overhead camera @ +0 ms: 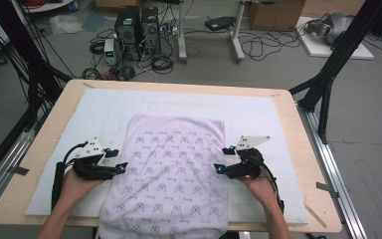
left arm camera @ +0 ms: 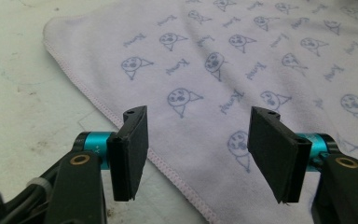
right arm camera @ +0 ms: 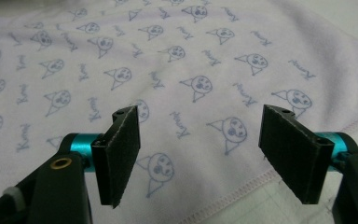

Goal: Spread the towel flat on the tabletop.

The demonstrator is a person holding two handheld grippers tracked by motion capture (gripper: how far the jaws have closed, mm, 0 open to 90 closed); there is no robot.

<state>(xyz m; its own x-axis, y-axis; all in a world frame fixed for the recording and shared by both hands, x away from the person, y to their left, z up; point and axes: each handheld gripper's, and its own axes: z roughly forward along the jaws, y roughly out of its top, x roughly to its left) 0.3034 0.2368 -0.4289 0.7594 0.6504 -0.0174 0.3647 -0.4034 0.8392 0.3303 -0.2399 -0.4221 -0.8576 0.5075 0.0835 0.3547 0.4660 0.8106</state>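
High view showed both grippers, left gripper (overhead camera: 122,160) and right gripper (overhead camera: 220,160), jaws wide and empty, flanking the towel (overhead camera: 171,169), its hems just ahead, seemingly ready to pinch.

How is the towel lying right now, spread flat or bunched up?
Spread flat. The towel lies smooth on the white mat, its hemmed edges straight, with its near end hanging over the table edge.

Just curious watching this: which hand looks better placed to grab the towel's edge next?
Neither clearly: left gripper and right gripper both stand open over the towel's side hems, so probably both together.
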